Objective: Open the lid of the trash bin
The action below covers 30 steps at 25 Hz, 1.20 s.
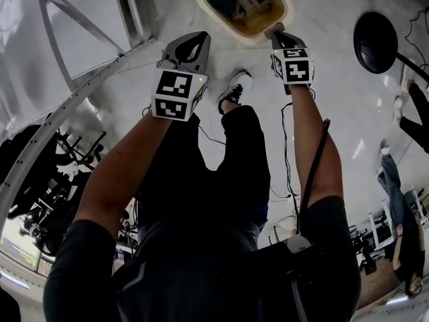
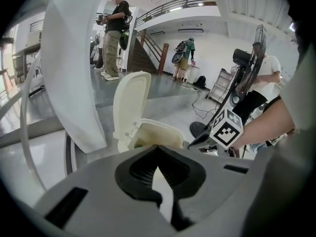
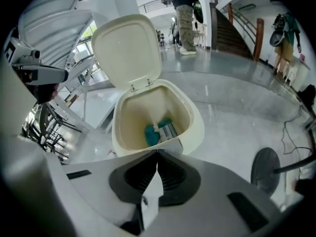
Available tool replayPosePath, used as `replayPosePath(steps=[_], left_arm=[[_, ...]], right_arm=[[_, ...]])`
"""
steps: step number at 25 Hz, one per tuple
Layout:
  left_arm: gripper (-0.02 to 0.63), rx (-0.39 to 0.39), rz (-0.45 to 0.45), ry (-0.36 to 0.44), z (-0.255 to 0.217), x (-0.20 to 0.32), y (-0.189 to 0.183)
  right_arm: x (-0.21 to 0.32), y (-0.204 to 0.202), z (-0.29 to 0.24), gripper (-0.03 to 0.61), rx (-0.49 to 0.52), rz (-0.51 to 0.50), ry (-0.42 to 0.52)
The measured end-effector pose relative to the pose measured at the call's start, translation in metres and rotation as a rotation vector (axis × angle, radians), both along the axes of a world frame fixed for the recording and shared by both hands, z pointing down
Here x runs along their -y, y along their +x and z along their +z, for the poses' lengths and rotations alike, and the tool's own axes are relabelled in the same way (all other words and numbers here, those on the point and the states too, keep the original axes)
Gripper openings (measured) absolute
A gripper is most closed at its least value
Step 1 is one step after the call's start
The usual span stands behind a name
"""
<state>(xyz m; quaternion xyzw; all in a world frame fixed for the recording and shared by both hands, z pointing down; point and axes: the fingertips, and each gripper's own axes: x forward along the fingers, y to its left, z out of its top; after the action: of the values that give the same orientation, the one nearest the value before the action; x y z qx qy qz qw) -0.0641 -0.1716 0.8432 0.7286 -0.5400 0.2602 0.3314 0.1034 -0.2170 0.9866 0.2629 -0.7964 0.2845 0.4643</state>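
Observation:
A cream trash bin (image 1: pixel 242 5) stands on the grey floor at the top of the head view, its lid (image 3: pixel 127 51) raised upright behind the opening. Inside lie a teal item (image 3: pixel 152 134) and a small box (image 3: pixel 169 129). My left gripper (image 1: pixel 194 45) hangs shut and empty to the left of the bin, a little short of it. Shut and empty too, my right gripper (image 1: pixel 275 29) sits at the bin's right rim (image 3: pixel 193 118). The left gripper view shows the bin (image 2: pixel 154 132), its lid (image 2: pixel 132 100) and the right gripper's marker cube (image 2: pixel 226 129). A shoe (image 1: pixel 234 88) rests just below the bin.
A fan's black round base (image 1: pixel 375 42) stands right of the bin, with cables (image 1: pixel 287 154) trailing on the floor. A white pillar (image 2: pixel 74 68) rises left of the bin. People stand further back (image 2: pixel 112 33). Metal racks (image 1: pixel 53 180) crowd the left.

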Motion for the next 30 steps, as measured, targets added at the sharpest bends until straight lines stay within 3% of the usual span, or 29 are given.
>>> replayPosePath(steps=[2, 7, 13, 17, 21, 30], left_arm=[[0.008, 0.009, 0.005, -0.006, -0.011, -0.003, 0.001], [0.008, -0.001, 0.064, 0.083, -0.084, 0.016, 0.008], [0.008, -0.018, 0.102, 0.145, -0.192, -0.002, 0.011], [0.008, -0.032, 0.130, 0.254, -0.257, 0.014, 0.001], [0.008, -0.096, 0.211, 0.333, -0.325, 0.024, 0.010], [0.008, -0.196, 0.253, 0.526, -0.480, 0.005, -0.001]], right_arm=[[-0.007, -0.001, -0.022, 0.026, 0.021, 0.023, -0.025], [0.021, -0.004, -0.131, 0.026, 0.150, 0.158, 0.073], [0.026, 0.009, -0.282, 0.026, 0.246, 0.289, 0.177], [0.035, 0.003, -0.367, 0.026, 0.308, 0.299, 0.291], [0.033, 0.003, -0.449, 0.026, 0.367, 0.314, 0.402], [-0.018, -0.008, -0.624, 0.026, 0.443, 0.279, 0.596]])
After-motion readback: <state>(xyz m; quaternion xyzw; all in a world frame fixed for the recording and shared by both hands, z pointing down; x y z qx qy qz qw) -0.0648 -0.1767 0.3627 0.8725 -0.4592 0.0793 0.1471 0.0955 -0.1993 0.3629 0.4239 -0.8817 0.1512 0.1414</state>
